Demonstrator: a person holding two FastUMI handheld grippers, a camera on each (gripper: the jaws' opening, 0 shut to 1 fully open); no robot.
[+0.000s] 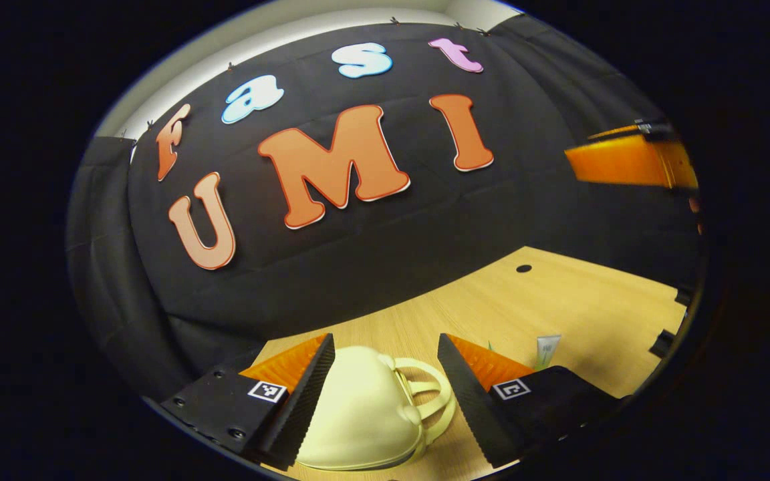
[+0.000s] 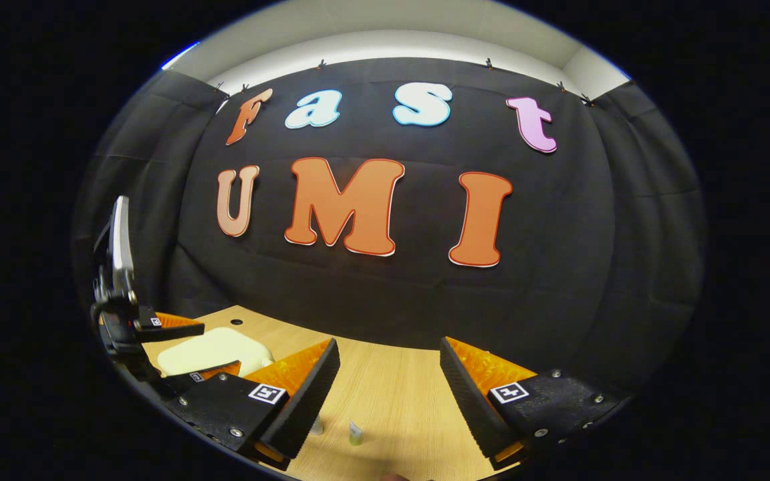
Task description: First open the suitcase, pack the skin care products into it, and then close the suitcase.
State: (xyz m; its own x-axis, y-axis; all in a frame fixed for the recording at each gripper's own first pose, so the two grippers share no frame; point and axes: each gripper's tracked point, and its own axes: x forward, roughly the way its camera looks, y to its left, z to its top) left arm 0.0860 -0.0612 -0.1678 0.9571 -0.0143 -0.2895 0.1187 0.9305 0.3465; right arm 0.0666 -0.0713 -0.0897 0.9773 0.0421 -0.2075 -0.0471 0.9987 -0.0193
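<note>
In the left gripper view, the left gripper [image 1: 385, 394] hangs over the table with its two fingers spread wide at five and seven o'clock; their inner faces are ribbed like saw teeth, and each finger carries a small square marker tag. Nothing is held. Between the fingers, at six o'clock, lies the suitcase [image 1: 358, 414]: a small, cream-coloured case with rounded corners, a smooth matt shell and a looped handle of the same colour on its right side. It looks closed. One finger edge overlaps the case in the picture, though contact cannot be judged. Just past the right finger, at about four o'clock, a pale tube [image 1: 547, 349] stands on its cap end. Farther off, the table [image 1: 559, 300] is light wood-grain laminate with a round dark cable hole at two o'clock. Beyond it hangs the booth's black cloth wall, creased in soft folds, and a white ceiling strip above.

In the right gripper view, the right gripper [image 2: 388, 394] also has its fingers wide apart and empty. Below the gap, at six o'clock, a small tube [image 2: 355, 434] stands on the wood, with another small item beside the left finger, too hidden to name. At eight o'clock the other gripper hovers at the cream suitcase. Black cloth closes the far side.
</note>
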